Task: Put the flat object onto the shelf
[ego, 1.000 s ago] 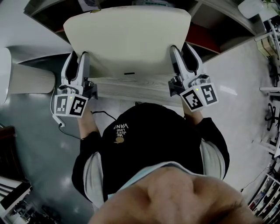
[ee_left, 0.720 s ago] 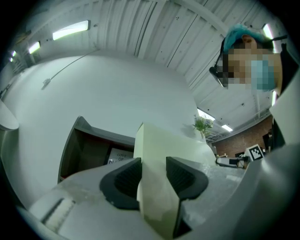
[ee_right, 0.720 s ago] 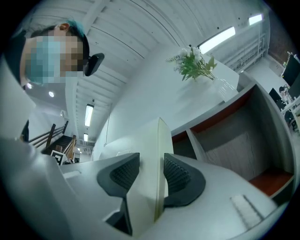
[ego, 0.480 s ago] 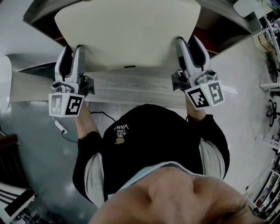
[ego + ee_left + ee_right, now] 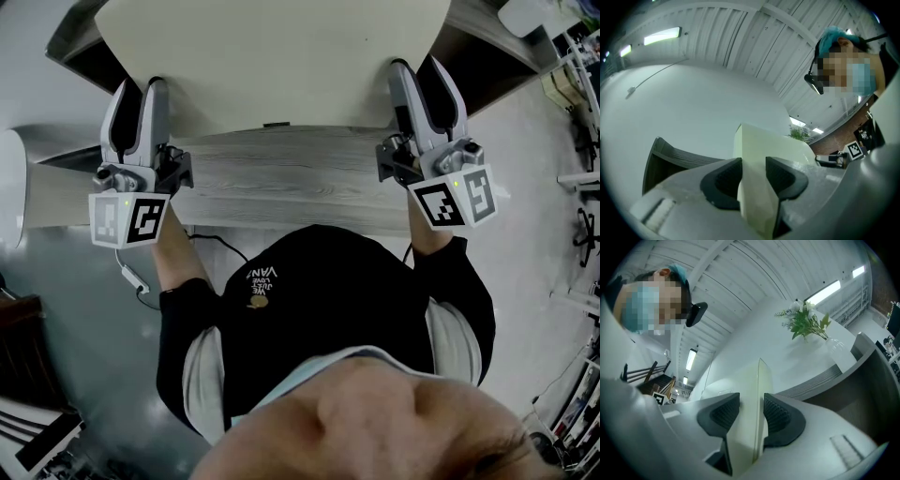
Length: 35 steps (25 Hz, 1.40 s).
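Note:
A large cream flat board (image 5: 272, 61) is held upright by its two side edges and fills the top of the head view. My left gripper (image 5: 141, 94) is shut on its left edge, my right gripper (image 5: 422, 75) on its right edge. In the left gripper view the board's edge (image 5: 759, 150) sits pinched between the dark pads of the left gripper (image 5: 753, 176). The right gripper view shows the same: the board (image 5: 750, 385) is clamped in the right gripper (image 5: 751, 416). Below the board lies the grey wood-grain shelf (image 5: 281, 183), with dark openings showing past the board's corners.
A vase with a green plant (image 5: 804, 324) stands on the white surface beyond the shelf end (image 5: 862, 376). A white cable (image 5: 131, 277) lies on the floor at the left. Metal racks (image 5: 581, 225) line the right edge, and a white object (image 5: 534, 14) sits at the top right.
Both grippers have carried the board forward, up the head view, and it now reaches further over the shelf. More of the wood-grain surface shows below it. Both grips are unchanged.

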Motion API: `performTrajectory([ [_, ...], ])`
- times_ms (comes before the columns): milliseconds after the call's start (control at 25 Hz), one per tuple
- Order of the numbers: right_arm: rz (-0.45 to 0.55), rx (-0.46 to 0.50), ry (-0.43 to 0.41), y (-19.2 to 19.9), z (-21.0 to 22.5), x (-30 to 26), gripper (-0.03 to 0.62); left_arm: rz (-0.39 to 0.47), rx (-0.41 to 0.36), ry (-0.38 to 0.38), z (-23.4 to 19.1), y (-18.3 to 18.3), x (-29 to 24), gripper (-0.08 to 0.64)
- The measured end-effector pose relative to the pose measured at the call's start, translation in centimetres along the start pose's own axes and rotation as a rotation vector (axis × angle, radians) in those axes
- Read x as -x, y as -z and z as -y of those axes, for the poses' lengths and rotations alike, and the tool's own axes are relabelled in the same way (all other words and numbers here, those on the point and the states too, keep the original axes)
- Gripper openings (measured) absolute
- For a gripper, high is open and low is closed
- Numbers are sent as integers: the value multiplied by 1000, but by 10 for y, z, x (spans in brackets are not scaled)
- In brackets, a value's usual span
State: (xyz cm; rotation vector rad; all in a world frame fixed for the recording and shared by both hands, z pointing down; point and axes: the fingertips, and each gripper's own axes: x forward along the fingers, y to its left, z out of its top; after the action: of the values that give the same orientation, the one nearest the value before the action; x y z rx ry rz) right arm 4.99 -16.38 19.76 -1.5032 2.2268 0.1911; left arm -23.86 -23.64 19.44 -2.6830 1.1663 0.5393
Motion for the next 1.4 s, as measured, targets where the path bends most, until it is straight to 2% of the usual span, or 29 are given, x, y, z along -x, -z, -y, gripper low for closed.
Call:
performTrajectory([
  [120,30,31,-3,-26,5,-20,150,16,-24,28,-1,-24,-26,164],
  [680,171,180,-13,-101,16,-50,150,102,-112,108,9,-76,-75,160],
  [1080,192,262,-17,-132,28,-75,149,140,-140,122,7,-101,-110,158],
  [1280,203,267,-57,-144,31,-97,149,150,-167,123,2,-113,-127,156],
  [1400,193,273,-52,-144,40,-108,147,154,-190,122,-1,-116,-138,155],
])
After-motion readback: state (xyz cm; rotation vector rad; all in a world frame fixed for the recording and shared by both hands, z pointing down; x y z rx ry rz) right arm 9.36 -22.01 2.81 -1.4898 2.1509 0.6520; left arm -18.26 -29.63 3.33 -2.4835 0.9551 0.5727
